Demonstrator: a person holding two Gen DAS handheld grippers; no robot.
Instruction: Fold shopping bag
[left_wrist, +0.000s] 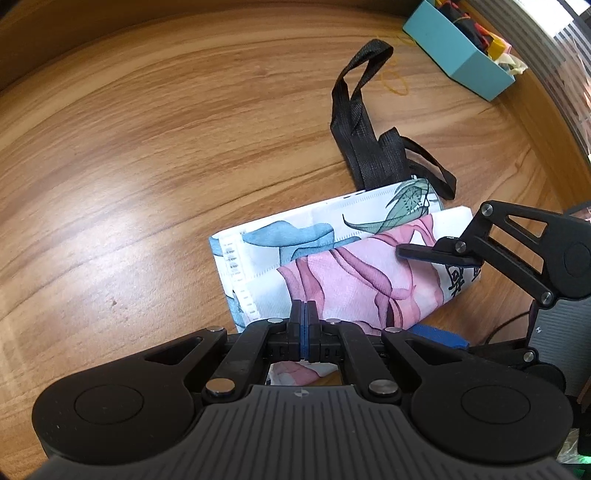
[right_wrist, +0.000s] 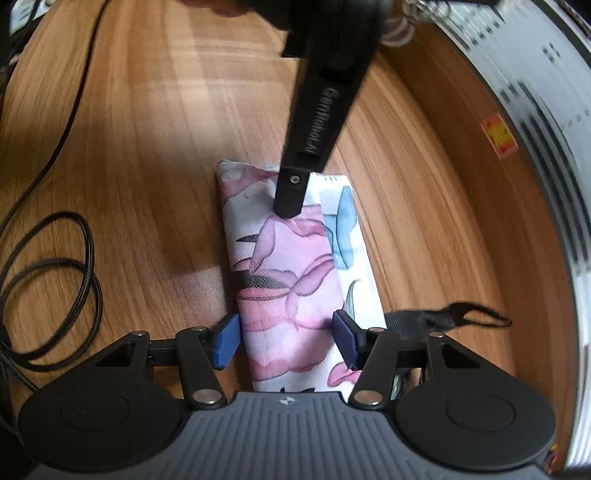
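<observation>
The shopping bag (left_wrist: 332, 266) lies on the wooden table (left_wrist: 147, 166), folded into a narrow strip of white cloth with pink and blue flowers. Its black handles (left_wrist: 362, 122) trail off the far end. My left gripper (left_wrist: 304, 325) is shut and presses its tips down on the bag's near edge; nothing shows between its pads. In the right wrist view that same left gripper (right_wrist: 289, 208) pins the far end of the bag (right_wrist: 288, 280). My right gripper (right_wrist: 286, 341) is open, with one blue pad on each side of the strip. A handle (right_wrist: 443, 317) sticks out to the right.
A teal box (left_wrist: 454, 48) of coloured items stands at the far right, with a yellow rubber band (left_wrist: 395, 81) beside it. Black cables (right_wrist: 55, 288) coil on the table left of the bag. A raised wooden rim (right_wrist: 461, 184) curves along the right side.
</observation>
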